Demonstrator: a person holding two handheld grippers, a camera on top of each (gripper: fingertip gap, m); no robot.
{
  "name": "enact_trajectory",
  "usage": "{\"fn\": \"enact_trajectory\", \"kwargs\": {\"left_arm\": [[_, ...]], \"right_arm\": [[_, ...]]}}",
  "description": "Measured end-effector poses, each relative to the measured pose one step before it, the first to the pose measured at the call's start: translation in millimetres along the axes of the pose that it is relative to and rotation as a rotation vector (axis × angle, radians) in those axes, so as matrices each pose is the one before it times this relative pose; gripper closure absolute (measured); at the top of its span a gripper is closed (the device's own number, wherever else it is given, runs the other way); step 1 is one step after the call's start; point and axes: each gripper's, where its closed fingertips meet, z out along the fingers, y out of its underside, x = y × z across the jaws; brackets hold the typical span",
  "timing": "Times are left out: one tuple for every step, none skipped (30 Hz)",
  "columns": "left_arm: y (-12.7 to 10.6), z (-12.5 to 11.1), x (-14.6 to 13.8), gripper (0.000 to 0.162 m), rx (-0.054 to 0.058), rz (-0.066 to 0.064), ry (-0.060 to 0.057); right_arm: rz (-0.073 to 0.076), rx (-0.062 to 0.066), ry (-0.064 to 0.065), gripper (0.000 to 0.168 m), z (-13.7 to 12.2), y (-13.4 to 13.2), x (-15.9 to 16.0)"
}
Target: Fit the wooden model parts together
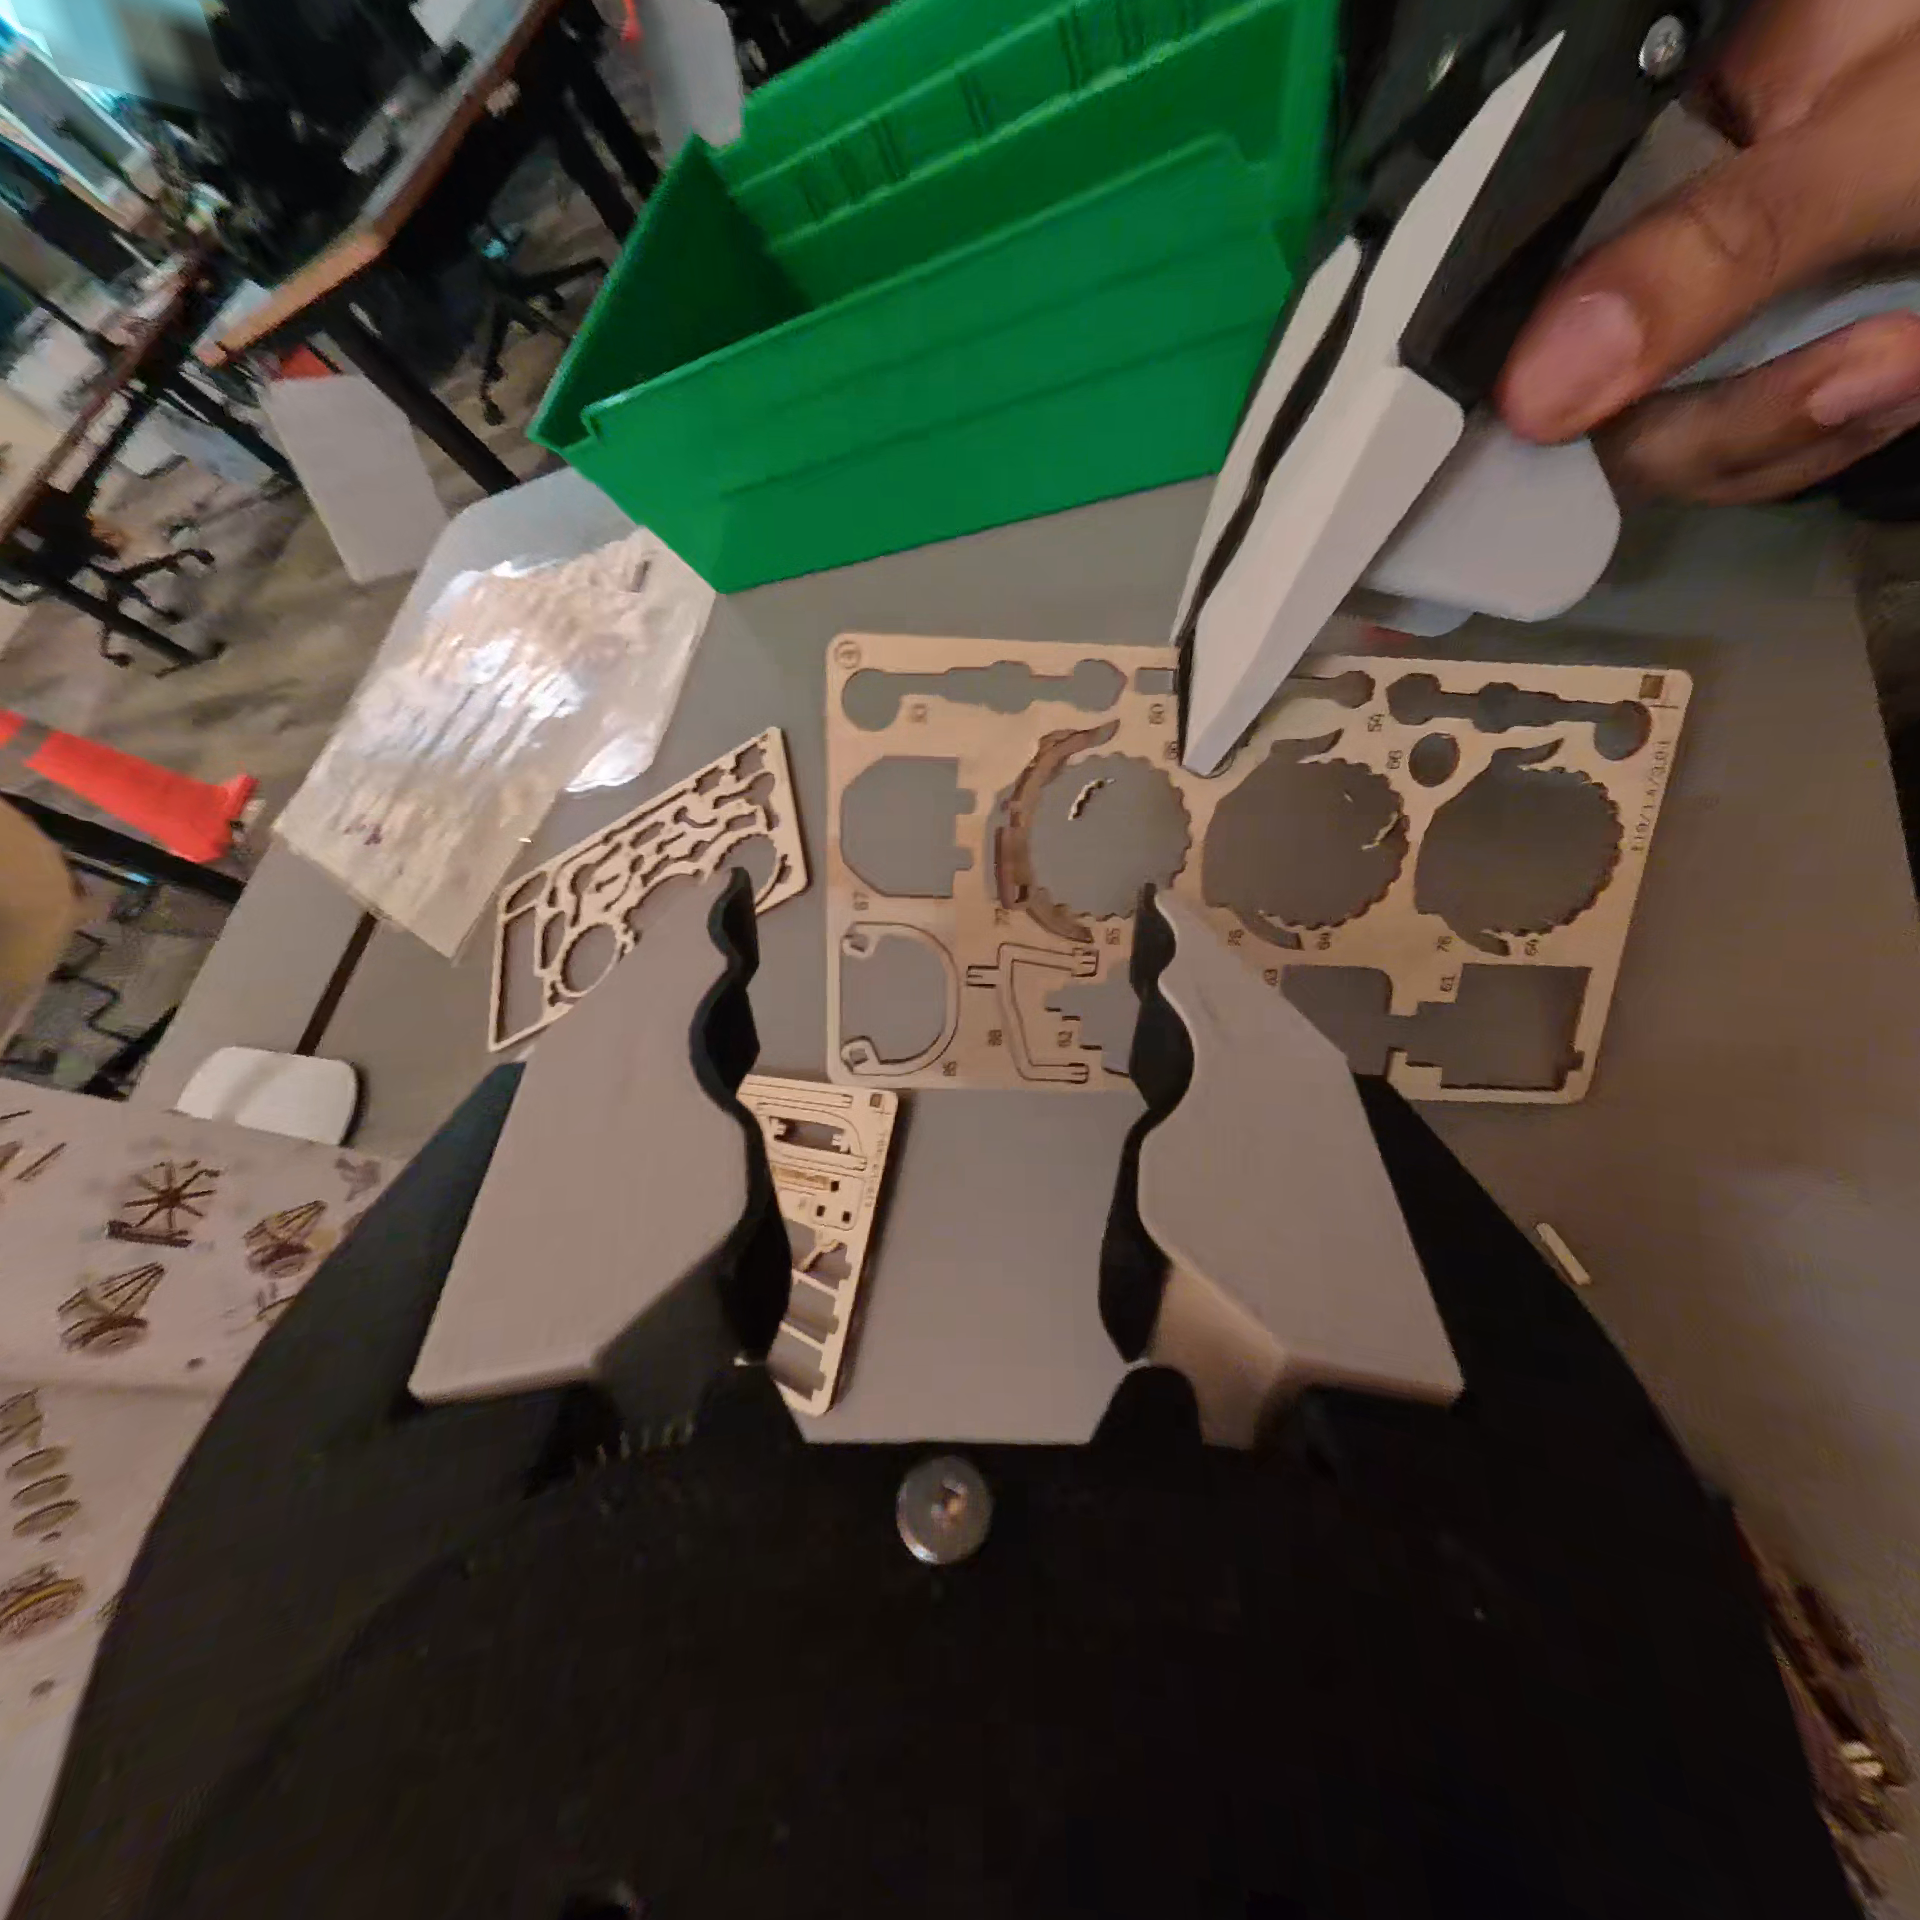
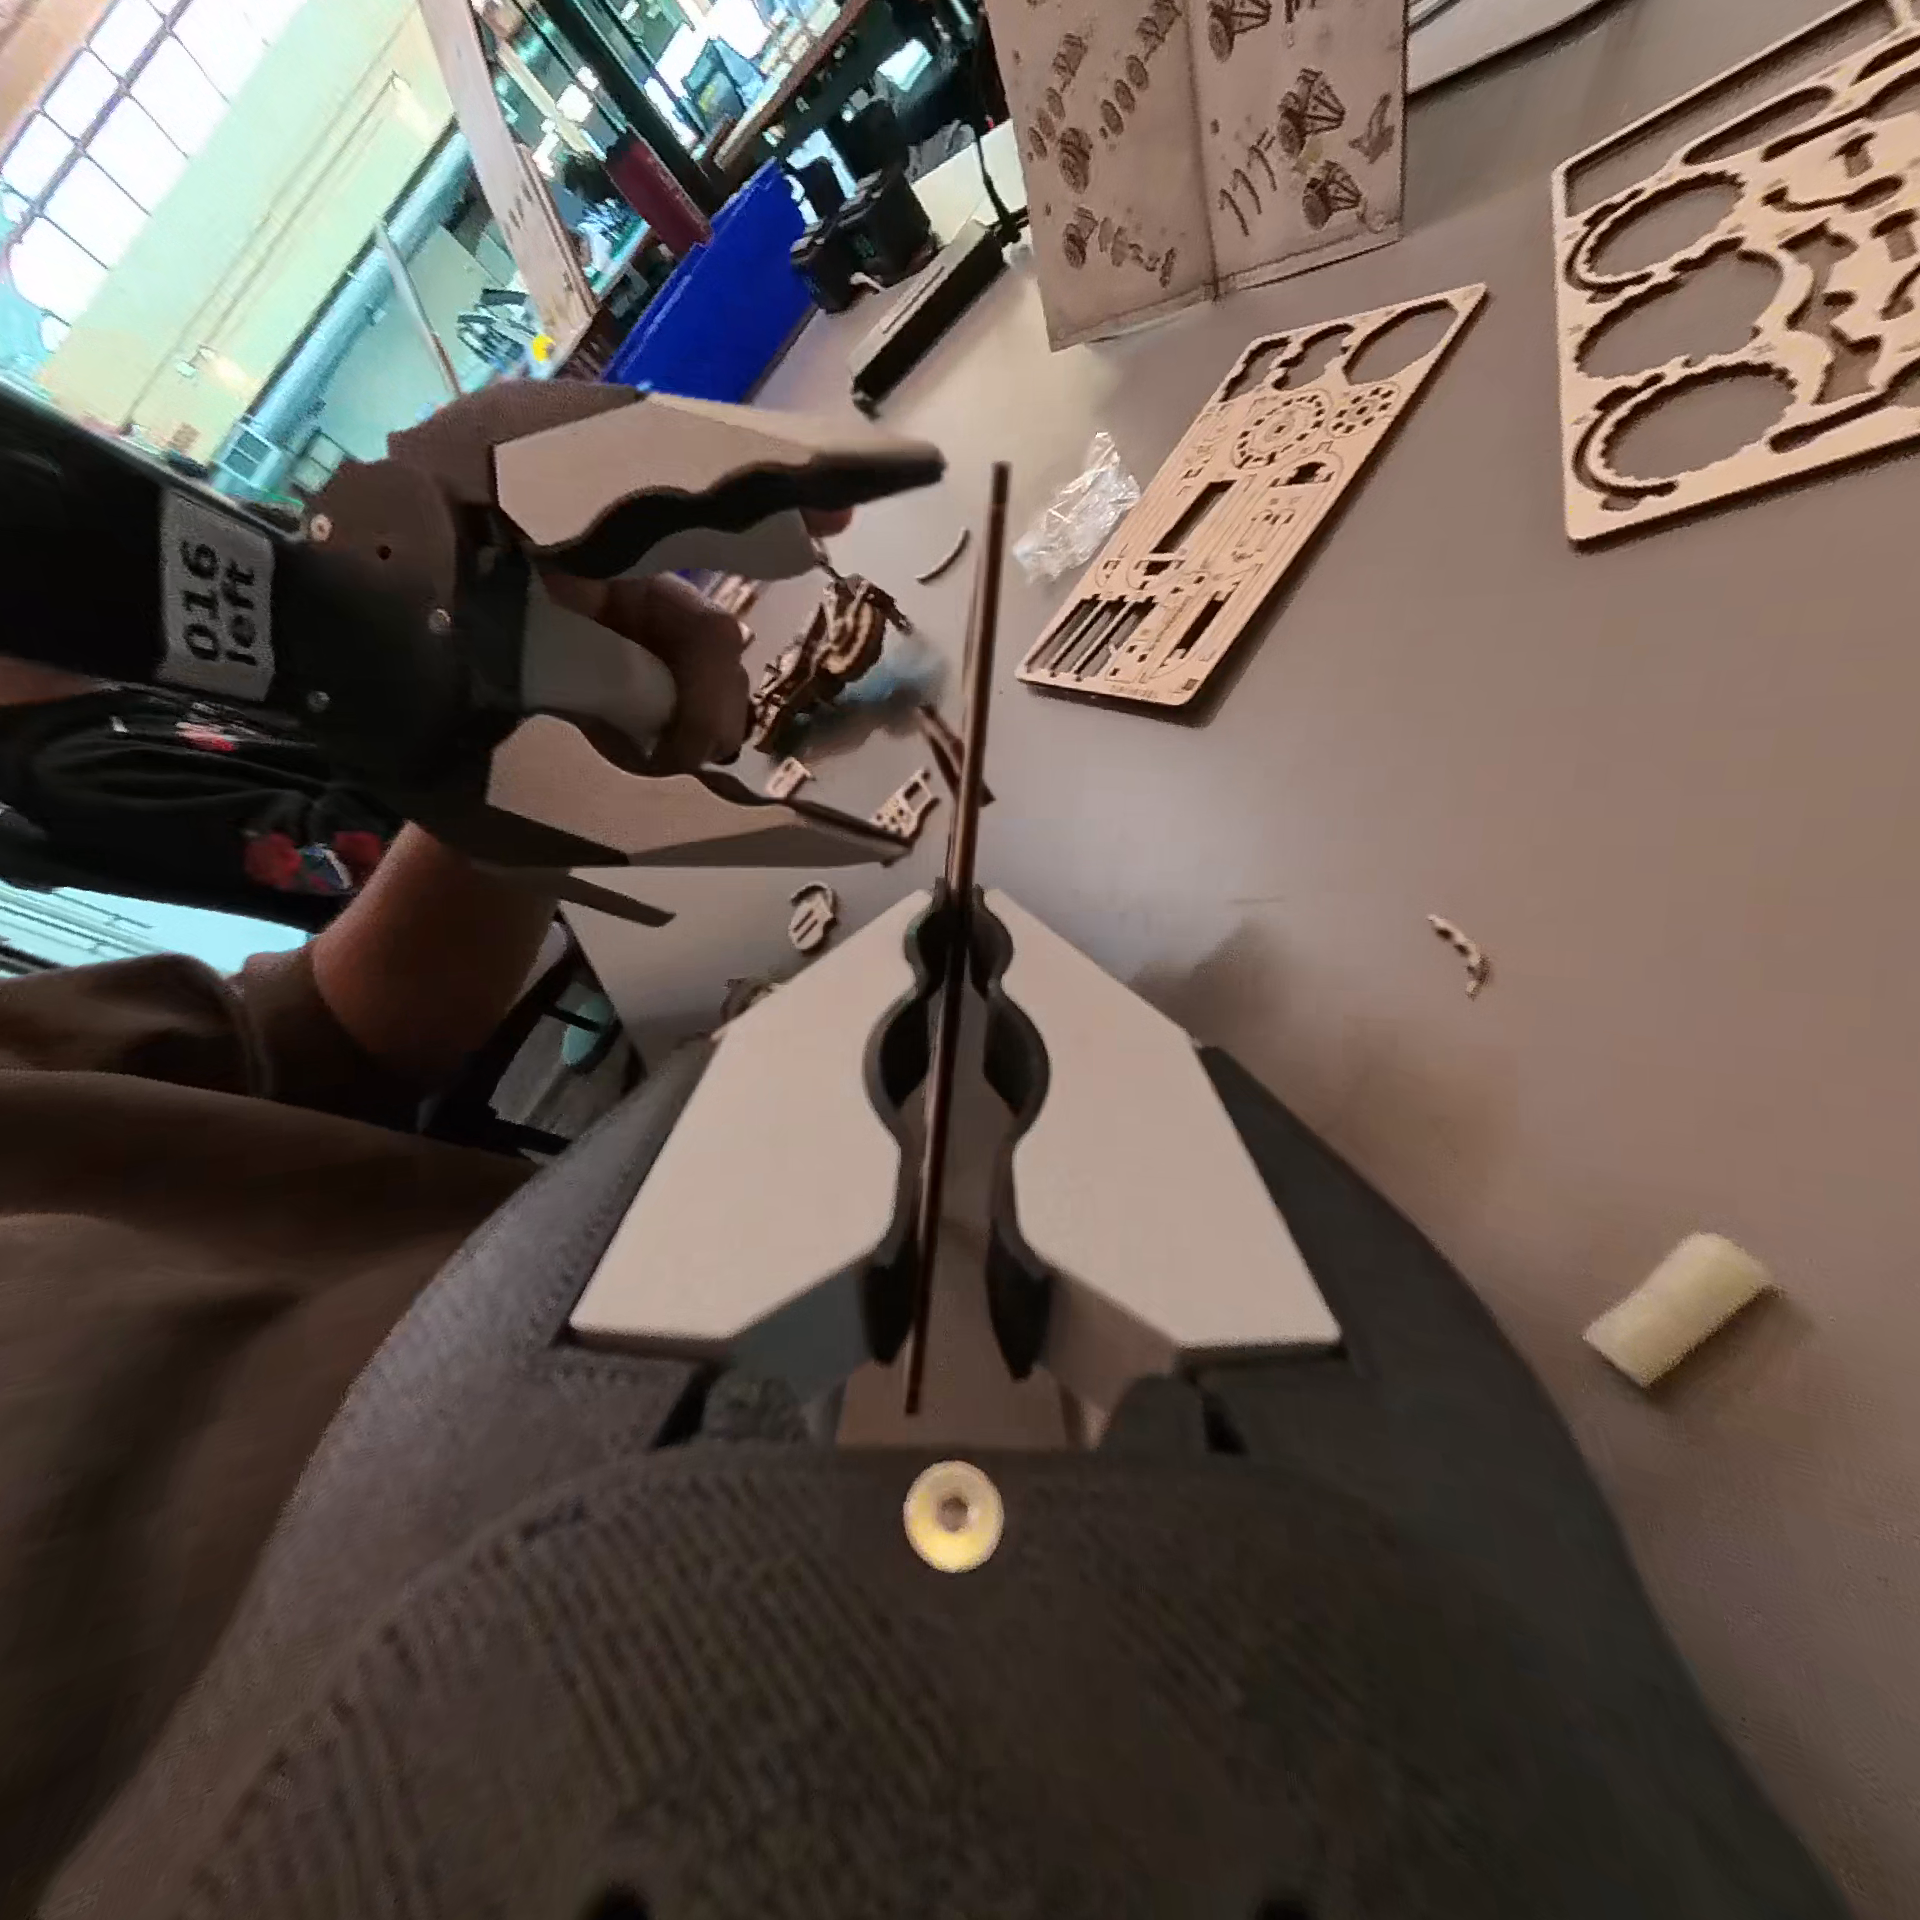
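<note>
Your right hand-held gripper (image 2: 951, 904) clamps a thin wooden sheet (image 2: 971, 675) edge-on; your left hand-held gripper (image 1: 940, 894) gapes wide, empty, near the green bin (image 1: 935, 343).

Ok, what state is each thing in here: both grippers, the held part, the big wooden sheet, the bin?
left gripper: open, holding nothing.
right gripper: shut on the thin wooden part.
thin wooden part: clamped edge-on, sticking out past the fingertips.
large wooden sheet: lying flat, most pieces punched out.
green bin: upright, open-topped.
</note>
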Motion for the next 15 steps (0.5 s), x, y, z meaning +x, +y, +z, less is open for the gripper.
{"fn": "enact_trajectory", "kwargs": {"left_arm": [[0.78, 3.13, 1.09, 0.095, -0.0106, -0.0051, 0.0089], [-0.10, 1.86, 0.21, 0.098, -0.0015, -0.0028, 0.0040], [-0.75, 0.97, -0.45, 0.103, 0.0019, -0.0036, -0.0009], [0.47, 0.71, -1.46, 0.107, -0.0072, 0.0021, -0.0063], [1.06, 0.70, -2.60, 0.108, -0.0124, 0.0088, -0.0144], [0.64, 0.56, -2.59, 0.110, -0.0082, 0.0092, -0.0156], [-0.56, 0.61, 0.65, 0.111, -0.0006, 0.0060, 0.0035], [-1.33, 0.45, 2.00, 0.115, 0.0035, -0.0003, 0.0123], [-1.86, 0.18, 0.46, 0.121, 0.0059, -0.0017, 0.0011], [-1.63, 0.08, -0.13, 0.124, 0.0051, 0.0038, -0.0027], [0.87, 0.37, -0.20, 0.125, -0.0096, 0.0109, -0.0013], [0.93, 0.43, 0.23, 0.125, -0.0099, 0.0093, 0.0036], [0.52, 0.31, 0.04, 0.125, -0.0053, 0.0009, 0.0052], [0.14, 0.19, 0.02, 0.125, -0.0016, -0.0043, 0.0058], [0.37, 0.18, 0.16, 0.125, -0.0019, -0.0056, 0.0070]], "right_arm": [[-0.0090, -0.0047, 0.0181, 0.167, 0.57, 0.44, 1.44], [-0.0039, -0.0008, 0.0137, 0.167, 0.33, -0.11, 0.74], [-0.0018, 0.0012, 0.0029, 0.167, 0.29, -0.25, -0.66], [0.0003, 0.0027, -0.0041, 0.167, 0.43, -0.34, -1.46], [0.0013, 0.0032, -0.0066, 0.167, 0.53, -0.24, -1.62], [0.0012, 0.0014, -0.0053, 0.167, 0.66, -0.08, -1.12], [0.0000, -0.0016, -0.0028, 0.167, 1.02, 0.39, -0.40], [-0.0005, -0.0042, -0.0012, 0.167, 1.07, 0.82, 0.02], [-0.0003, -0.0054, -0.0017, 0.167, 1.31, 0.99, 0.22], [0.0021, -0.0041, -0.0032, 0.167, 0.95, 0.75, 0.35], [0.0054, -0.0016, -0.0045, 0.167, 0.63, 0.41, 0.35], [0.0060, -0.0008, -0.0049, 0.167, 0.23, 0.17, 0.47], [0.0038, -0.0002, -0.0052, 0.167, 0.10, 0.16, 0.43], [0.0032, 0.0003, -0.0040, 0.167, 0.10, -0.01, 0.43], [0.0029, -0.0010, -0.0023, 0.167, 0.06, 0.18, 0.33]]}}
